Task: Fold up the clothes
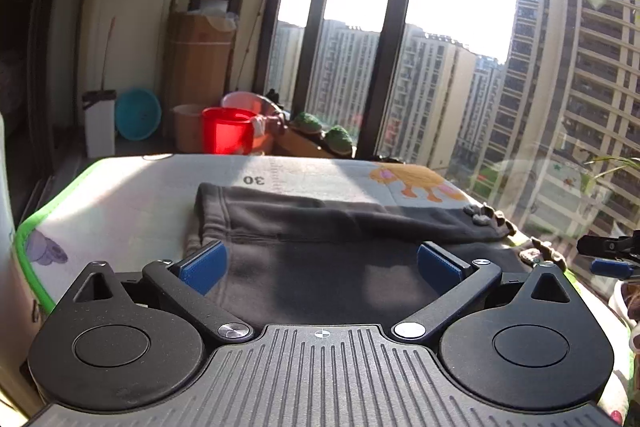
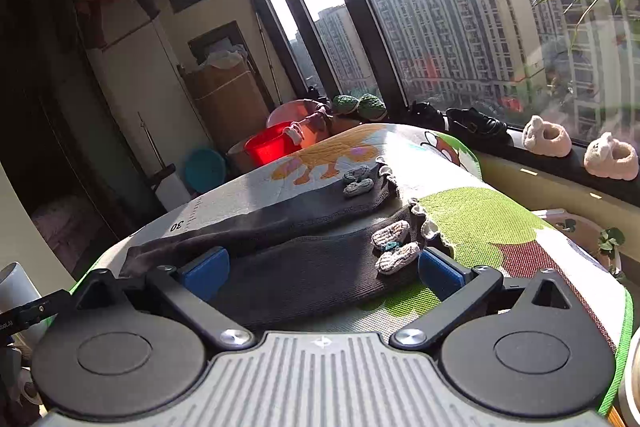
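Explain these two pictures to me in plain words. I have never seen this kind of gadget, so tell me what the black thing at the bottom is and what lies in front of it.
There is no robot here. A person holds a hand-held gripper in each hand, and each carries a wide-angle camera looking forward along its two blue-tipped fingers. One picture comes from the left gripper, the other from the right gripper. The black ribbed shape at the bottom is the gripper's own body.

In front lies a dark grey garment spread on a printed cartoon mat with a green border. The garment has small knitted decorations near its ruffled end. Both grippers are open, fingers spread on either side of the cloth, holding nothing. Beyond are a red bucket and a big window facing apartment towers.
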Tool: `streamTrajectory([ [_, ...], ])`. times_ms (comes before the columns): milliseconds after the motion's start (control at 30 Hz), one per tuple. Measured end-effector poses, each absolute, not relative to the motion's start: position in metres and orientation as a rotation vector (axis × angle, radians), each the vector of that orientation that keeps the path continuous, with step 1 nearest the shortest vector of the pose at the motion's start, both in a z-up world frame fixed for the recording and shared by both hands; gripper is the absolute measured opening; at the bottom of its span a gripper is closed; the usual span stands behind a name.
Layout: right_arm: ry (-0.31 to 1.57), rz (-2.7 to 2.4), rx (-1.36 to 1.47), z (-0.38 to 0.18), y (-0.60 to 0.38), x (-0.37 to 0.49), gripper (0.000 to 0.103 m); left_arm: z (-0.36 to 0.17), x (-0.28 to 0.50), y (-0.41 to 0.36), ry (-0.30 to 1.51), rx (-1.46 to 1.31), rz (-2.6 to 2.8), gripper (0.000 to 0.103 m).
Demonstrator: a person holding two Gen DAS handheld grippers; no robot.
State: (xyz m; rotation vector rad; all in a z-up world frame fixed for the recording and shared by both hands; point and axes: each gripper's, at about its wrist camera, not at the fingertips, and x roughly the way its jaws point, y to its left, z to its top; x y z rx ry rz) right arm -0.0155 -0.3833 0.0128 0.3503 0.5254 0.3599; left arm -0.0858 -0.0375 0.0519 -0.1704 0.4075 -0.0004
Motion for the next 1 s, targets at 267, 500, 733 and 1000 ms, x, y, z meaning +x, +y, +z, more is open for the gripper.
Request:
streamTrajectory([
  [267,0.373,0.344,0.132,0.024,-0.328,-0.103,0.103,0.061,-0.139,-0.100,0.351,-0.077,-0.012,0.103],
  [500,0.301,0.325,0.055,0.032,-0.315,-0.134,0.103,0.056,-0.155,-0.111,0.377,-0.026,0.026,0.103],
  [733,0.351,0.311,0.111,0.030,-0.327,-0.131,0.103,0.058,-0.155,-0.108,0.371,-0.022,0.037,0.103],
  [1000,0.368,0.332,0.084,0.028,-0.321,-0.131,0.103,0.055,-0.148,-0.110,0.405,-0.015,0.031,0.103],
])
